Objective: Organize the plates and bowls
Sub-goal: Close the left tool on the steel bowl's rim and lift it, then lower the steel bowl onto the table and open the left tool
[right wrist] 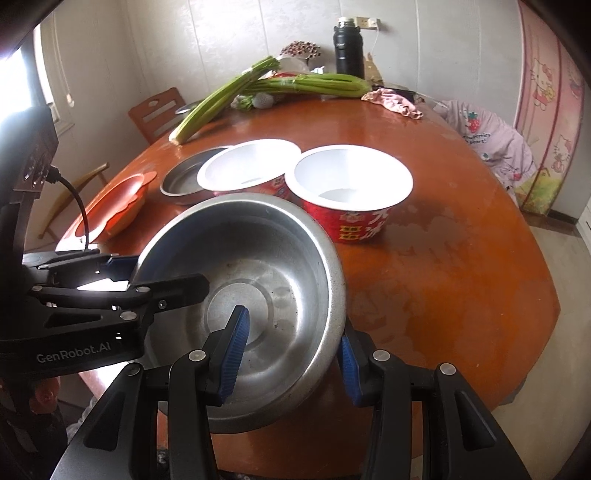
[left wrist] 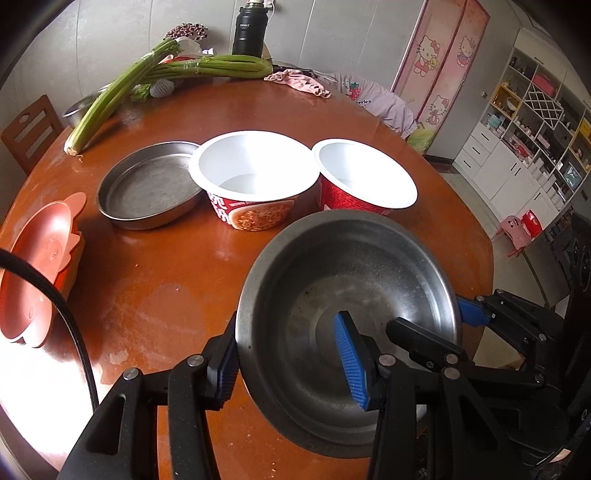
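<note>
Right now both grippers are holding the same steel bowl (left wrist: pixel 347 328) at the near edge of the round wooden table (left wrist: pixel 166 280). The left gripper (left wrist: pixel 291 360) has one blue finger outside the bowl's left rim and one inside the bowl, so its jaws are pinched on that side of the bowl. The right gripper (right wrist: pixel 291 354) does the same on the other side, with one blue pad inside the bowl and one under the right rim, pinched on it too. The bowl is tipped a little, and you can see right into it. I cannot tell if it is touching the table or is lifted off it.

Just behind the steel bowl stand two red noodle cups, white inside. The left noodle cup (left wrist: pixel 255 181) sits right beside the right noodle cup (left wrist: pixel 364 177), and they look like they touch. A flat steel plate (left wrist: pixel 149 186) lies on the table to the left of them, and the left cup's rim hangs over its edge. An orange plastic plate (left wrist: pixel 35 266) sits at the left edge of the table.

Far back on the table lie long green celery stalks (left wrist: pixel 155 74), a black water bottle (left wrist: pixel 247 31) and a pink cloth (left wrist: pixel 299 83).
</note>
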The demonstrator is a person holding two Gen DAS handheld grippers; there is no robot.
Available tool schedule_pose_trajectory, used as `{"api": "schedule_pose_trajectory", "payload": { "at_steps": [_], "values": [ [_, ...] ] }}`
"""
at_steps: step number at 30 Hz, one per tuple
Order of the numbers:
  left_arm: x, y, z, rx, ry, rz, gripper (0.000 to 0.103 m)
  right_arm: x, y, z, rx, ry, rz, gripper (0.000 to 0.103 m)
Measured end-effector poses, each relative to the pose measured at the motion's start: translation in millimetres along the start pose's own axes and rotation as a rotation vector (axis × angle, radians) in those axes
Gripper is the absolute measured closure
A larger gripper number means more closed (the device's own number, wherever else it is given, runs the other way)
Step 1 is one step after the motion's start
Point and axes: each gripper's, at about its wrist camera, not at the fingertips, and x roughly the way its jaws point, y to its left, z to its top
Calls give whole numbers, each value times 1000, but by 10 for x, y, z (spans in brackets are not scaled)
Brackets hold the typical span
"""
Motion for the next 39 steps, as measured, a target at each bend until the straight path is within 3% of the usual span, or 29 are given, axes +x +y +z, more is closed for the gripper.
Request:
{"api": "schedule_pose_trajectory", "payload": {
  "at_steps": [24,39],
  "values": [
    [171,81,12,-13,22,-12,55,109,1,-5,32,12,24,54],
    [-26,190,72,-40,-40,-5,53,37,-124,116,76,-20,-12,53]
  ]
}}
